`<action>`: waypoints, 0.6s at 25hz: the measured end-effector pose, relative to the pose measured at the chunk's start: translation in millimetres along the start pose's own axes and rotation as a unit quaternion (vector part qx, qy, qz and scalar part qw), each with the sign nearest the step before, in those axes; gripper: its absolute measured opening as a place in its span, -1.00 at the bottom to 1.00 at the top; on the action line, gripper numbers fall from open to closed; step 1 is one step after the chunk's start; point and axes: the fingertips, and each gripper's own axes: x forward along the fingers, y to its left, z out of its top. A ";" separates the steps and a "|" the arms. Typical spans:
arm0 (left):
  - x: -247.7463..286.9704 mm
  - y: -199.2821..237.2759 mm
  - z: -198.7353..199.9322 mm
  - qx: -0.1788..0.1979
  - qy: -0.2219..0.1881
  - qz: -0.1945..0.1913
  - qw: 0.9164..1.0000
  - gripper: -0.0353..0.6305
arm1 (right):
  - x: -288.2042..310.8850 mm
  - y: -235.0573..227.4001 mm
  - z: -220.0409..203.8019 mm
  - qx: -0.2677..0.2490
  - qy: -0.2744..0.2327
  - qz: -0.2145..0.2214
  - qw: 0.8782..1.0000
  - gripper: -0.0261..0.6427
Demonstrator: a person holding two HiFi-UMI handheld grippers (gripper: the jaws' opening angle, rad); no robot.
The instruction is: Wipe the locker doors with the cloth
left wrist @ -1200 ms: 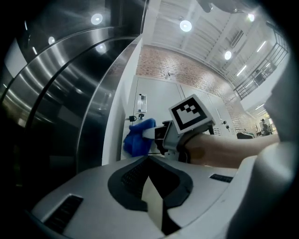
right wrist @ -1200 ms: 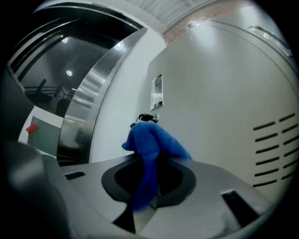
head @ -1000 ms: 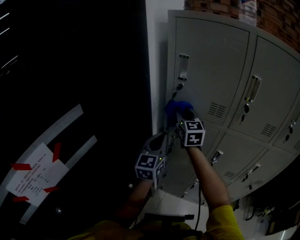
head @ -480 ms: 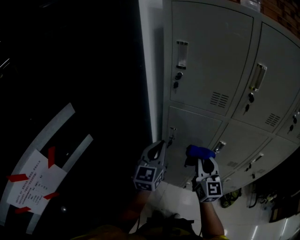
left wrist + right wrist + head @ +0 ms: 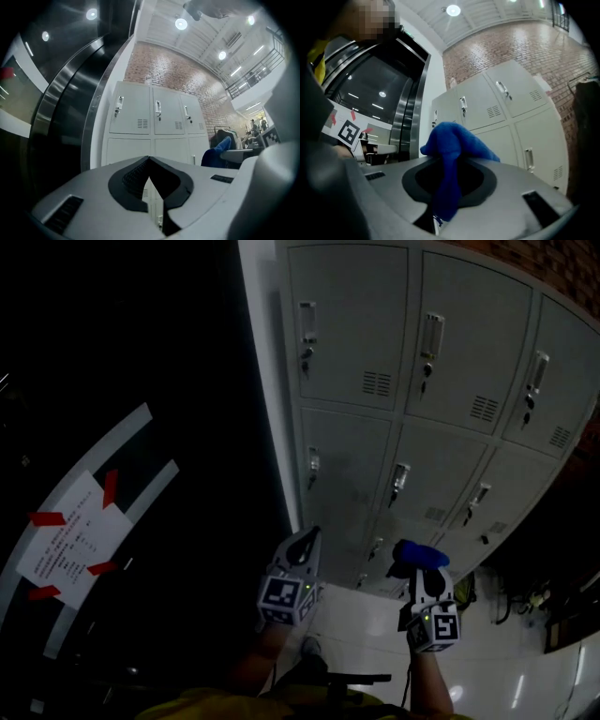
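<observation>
The right gripper (image 5: 422,576) pinches the blue cloth (image 5: 420,554) — the locker doors (image 5: 412,465) lie ahead of it, untouched; the left gripper (image 5: 302,545) is pressed together, empty.

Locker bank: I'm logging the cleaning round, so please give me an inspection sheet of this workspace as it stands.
Surface: grey locker doors, all shut; the light is too dim to judge dirt.
Job's things: blue cloth, bunched and clear of the doors.
Clutter: dark things on the floor to the right of the lockers, too dim to name.
Grippers: left gripper shut and empty; right gripper shut on the cloth.
Cables: a thin dark cable seems to hang below the right gripper.
Surroundings: dark glass panel with a paper notice held by red tape; brick wall behind the lockers; glossy pale floor.
</observation>
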 end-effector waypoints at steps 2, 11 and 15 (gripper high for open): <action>-33.1 -49.4 -5.6 -0.001 -0.002 -0.003 1.000 -0.90 | -62.6 -13.6 6.2 0.000 -0.001 -0.008 1.000 -0.70; -176.6 -279.9 -2.7 -0.068 0.025 -0.055 0.996 -0.90 | -349.1 -67.8 59.2 -0.015 0.034 -0.076 0.996 -0.70; -212.5 -331.8 21.9 -0.068 0.011 -0.076 0.995 -0.90 | -417.7 -72.3 82.1 -0.009 0.022 -0.097 0.995 -0.71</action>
